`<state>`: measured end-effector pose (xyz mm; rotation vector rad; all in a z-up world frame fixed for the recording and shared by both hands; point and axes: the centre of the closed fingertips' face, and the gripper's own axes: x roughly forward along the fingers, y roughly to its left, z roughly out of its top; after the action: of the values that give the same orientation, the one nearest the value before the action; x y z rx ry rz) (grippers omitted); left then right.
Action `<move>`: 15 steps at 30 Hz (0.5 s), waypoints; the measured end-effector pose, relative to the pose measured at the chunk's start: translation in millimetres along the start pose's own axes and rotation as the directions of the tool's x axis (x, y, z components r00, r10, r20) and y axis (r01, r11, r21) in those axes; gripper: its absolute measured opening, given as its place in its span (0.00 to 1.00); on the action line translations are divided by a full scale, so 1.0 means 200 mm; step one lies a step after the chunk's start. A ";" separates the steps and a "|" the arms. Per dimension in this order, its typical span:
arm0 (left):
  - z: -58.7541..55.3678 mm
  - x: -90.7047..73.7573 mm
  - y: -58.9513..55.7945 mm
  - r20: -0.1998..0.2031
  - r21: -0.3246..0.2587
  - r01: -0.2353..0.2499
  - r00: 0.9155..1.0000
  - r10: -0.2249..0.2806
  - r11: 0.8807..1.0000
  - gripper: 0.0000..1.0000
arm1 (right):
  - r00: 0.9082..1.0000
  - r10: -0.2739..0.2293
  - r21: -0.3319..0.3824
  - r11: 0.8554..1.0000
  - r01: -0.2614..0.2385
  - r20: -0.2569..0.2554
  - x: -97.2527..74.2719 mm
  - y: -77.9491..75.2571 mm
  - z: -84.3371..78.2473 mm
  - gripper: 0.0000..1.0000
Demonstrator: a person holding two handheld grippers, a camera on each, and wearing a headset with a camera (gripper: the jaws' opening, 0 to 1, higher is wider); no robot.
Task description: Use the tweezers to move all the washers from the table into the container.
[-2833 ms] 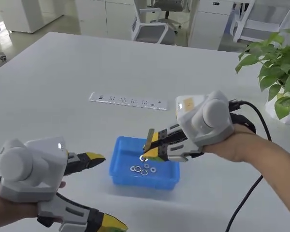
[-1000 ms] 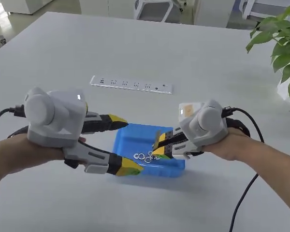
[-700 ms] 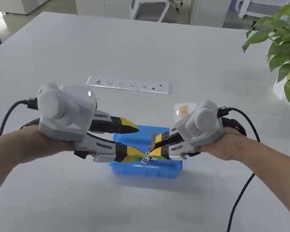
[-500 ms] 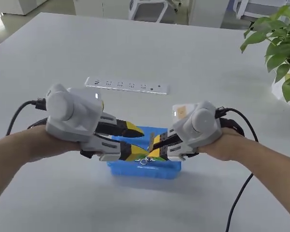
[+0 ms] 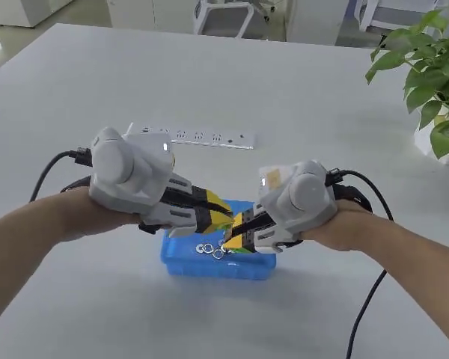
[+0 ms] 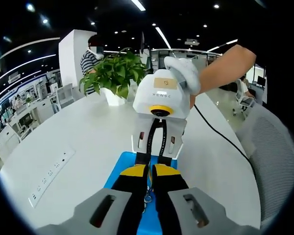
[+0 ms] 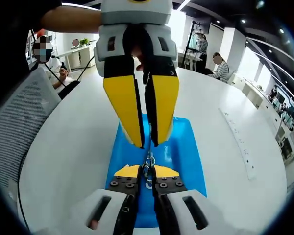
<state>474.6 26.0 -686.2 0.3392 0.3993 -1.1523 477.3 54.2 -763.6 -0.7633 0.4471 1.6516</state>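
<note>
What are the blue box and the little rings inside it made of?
The blue box looks like plastic: it is one even bright colour, with smooth walls, a soft shine and rounded corners. The little rings look like metal, probably steel: they are silvery grey and glint under the lights. They are too small here to be sure of the exact metal.
</note>
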 end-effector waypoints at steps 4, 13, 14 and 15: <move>-0.01 0.00 0.00 -0.010 -0.001 0.010 1.000 -0.010 1.000 0.06 | 1.000 0.006 -0.007 1.000 -0.006 -0.006 0.01 0.01 -0.01 0.09; -0.01 -0.01 0.00 -0.021 0.028 0.008 1.000 -0.007 1.000 0.05 | 1.000 0.013 -0.021 1.000 -0.013 -0.012 0.01 0.02 0.00 0.11; -0.01 -0.01 0.00 -0.022 0.028 0.009 1.000 -0.008 1.000 0.05 | 1.000 0.012 -0.016 1.000 -0.012 -0.011 0.01 0.02 0.00 0.11; -0.01 -0.01 0.00 -0.024 0.030 0.009 1.000 -0.008 0.999 0.05 | 1.000 0.011 -0.015 1.000 -0.011 -0.011 0.00 0.02 0.00 0.11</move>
<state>474.3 28.2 -686.3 0.3785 0.4046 -1.1645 473.5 54.5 -764.2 -0.7826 0.4479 1.6638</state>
